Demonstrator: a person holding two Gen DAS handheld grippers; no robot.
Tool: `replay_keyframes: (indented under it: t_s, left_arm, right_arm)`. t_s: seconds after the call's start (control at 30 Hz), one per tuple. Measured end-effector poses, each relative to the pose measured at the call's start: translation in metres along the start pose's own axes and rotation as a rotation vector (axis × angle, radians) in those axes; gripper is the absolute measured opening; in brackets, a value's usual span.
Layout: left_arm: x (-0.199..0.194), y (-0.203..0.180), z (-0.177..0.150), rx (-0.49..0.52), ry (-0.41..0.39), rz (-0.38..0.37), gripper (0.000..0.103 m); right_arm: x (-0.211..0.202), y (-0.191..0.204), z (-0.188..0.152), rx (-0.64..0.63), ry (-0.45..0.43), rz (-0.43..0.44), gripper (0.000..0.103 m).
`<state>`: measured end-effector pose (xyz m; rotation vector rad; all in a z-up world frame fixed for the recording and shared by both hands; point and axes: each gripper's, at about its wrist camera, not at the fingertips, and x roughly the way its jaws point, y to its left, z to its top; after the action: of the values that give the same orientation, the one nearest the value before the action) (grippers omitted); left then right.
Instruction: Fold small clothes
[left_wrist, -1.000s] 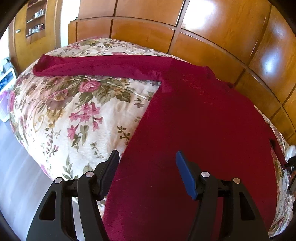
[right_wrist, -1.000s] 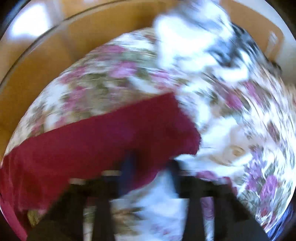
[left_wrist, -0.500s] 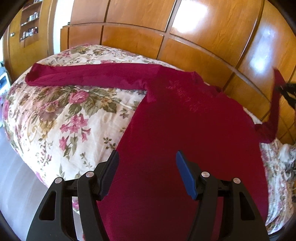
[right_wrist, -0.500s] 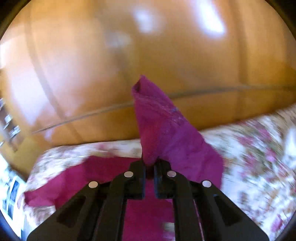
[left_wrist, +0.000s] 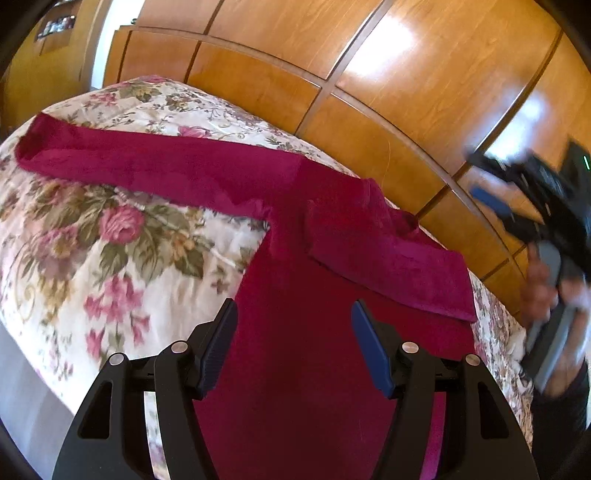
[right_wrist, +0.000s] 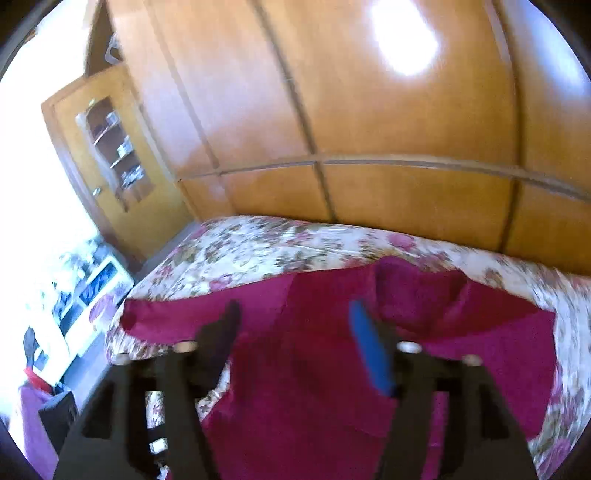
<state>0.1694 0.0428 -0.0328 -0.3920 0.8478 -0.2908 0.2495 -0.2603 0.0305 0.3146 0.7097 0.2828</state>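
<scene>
Op: On the floral bedspread (left_wrist: 110, 236) I saw the red top (left_wrist: 303, 332) flat, one sleeve folded across its body. Left gripper (left_wrist: 293, 347) hovered spread, empty.

Obs: Left view alone showed the right gripper (left_wrist: 517, 192) in a hand (left_wrist: 543, 288); jaws opening, nothing between. Wooden wardrobe (right_wrist: 369, 129) behind.

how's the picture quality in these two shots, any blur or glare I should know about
Left wrist view: mostly sharp, with the red top and floral bedspread clear; the right gripper at the edge is motion-blurred, and glare shines on the wooden wardrobe. Right wrist view: soft and smeared throughout, its own opening, empty fingers blurred, a bright glare patch on the wood, and the room at left washed out. Both bend straight lines.
</scene>
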Motion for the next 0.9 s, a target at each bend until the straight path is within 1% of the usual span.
replay_keyframes:
  t_s: [0.07, 0.17, 0.23, 0.33, 0.47, 0.57, 0.6, 0.63, 0.67, 0.7, 0.73, 0.77, 0.8, 0.83, 0.87, 0.9]
  left_arm:
    - [0.009, 0.002, 0.008, 0.007, 0.002, -0.002, 0.063]
    - [0.025, 0.001, 0.022, 0.013, 0.012, -0.012, 0.063]
    - [0.037, -0.004, 0.031, 0.034, 0.017, -0.021, 0.063]
    - [0.066, -0.015, 0.044, 0.066, 0.062, -0.045, 0.063]
    - [0.106, -0.031, 0.05, 0.113, 0.123, -0.033, 0.063]
    - [0.135, -0.037, 0.051, 0.122, 0.169, -0.014, 0.063]
    - [0.146, -0.04, 0.051, 0.134, 0.182, -0.009, 0.055]
    - [0.151, -0.041, 0.051, 0.142, 0.188, -0.001, 0.034]
    - [0.159, -0.042, 0.052, 0.151, 0.198, 0.016, 0.025]
    - [0.165, -0.043, 0.055, 0.154, 0.203, 0.012, 0.014]
    - [0.165, -0.043, 0.057, 0.147, 0.196, 0.002, 0.01]
    - [0.163, -0.044, 0.062, 0.141, 0.182, -0.005, 0.01]
    - [0.155, -0.045, 0.071, 0.12, 0.138, -0.02, 0.009]
    - [0.144, -0.045, 0.079, 0.093, 0.099, -0.048, 0.009]
    - [0.131, -0.045, 0.089, 0.064, 0.053, -0.088, 0.009]
    - [0.116, -0.046, 0.098, 0.055, 0.003, -0.115, 0.009]
  right_arm:
    - [-0.015, -0.021, -0.013, 0.032, 0.005, -0.033, 0.067]
    - [-0.03, -0.061, -0.044, 0.079, 0.038, -0.14, 0.069]
    - [-0.038, -0.087, -0.07, 0.105, 0.084, -0.216, 0.069]
    - [-0.044, -0.12, -0.105, 0.154, 0.149, -0.313, 0.069]
    - [-0.056, -0.155, -0.128, 0.222, 0.179, -0.397, 0.069]
    - [-0.05, -0.164, -0.133, 0.205, 0.198, -0.457, 0.069]
    - [-0.044, -0.166, -0.133, 0.192, 0.202, -0.477, 0.069]
    - [-0.038, -0.169, -0.132, 0.19, 0.202, -0.486, 0.069]
    - [-0.029, -0.172, -0.13, 0.191, 0.198, -0.49, 0.069]
    - [-0.024, -0.174, -0.127, 0.189, 0.189, -0.496, 0.069]
    - [-0.019, -0.177, -0.123, 0.186, 0.172, -0.504, 0.069]
    - [-0.017, -0.18, -0.116, 0.197, 0.139, -0.519, 0.068]
    - [-0.02, -0.184, -0.112, 0.218, 0.107, -0.529, 0.062]
    - [-0.025, -0.185, -0.106, 0.242, 0.064, -0.535, 0.058]
    - [-0.034, -0.183, -0.101, 0.258, 0.009, -0.524, 0.057]
    - [-0.04, -0.18, -0.099, 0.254, -0.021, -0.52, 0.057]
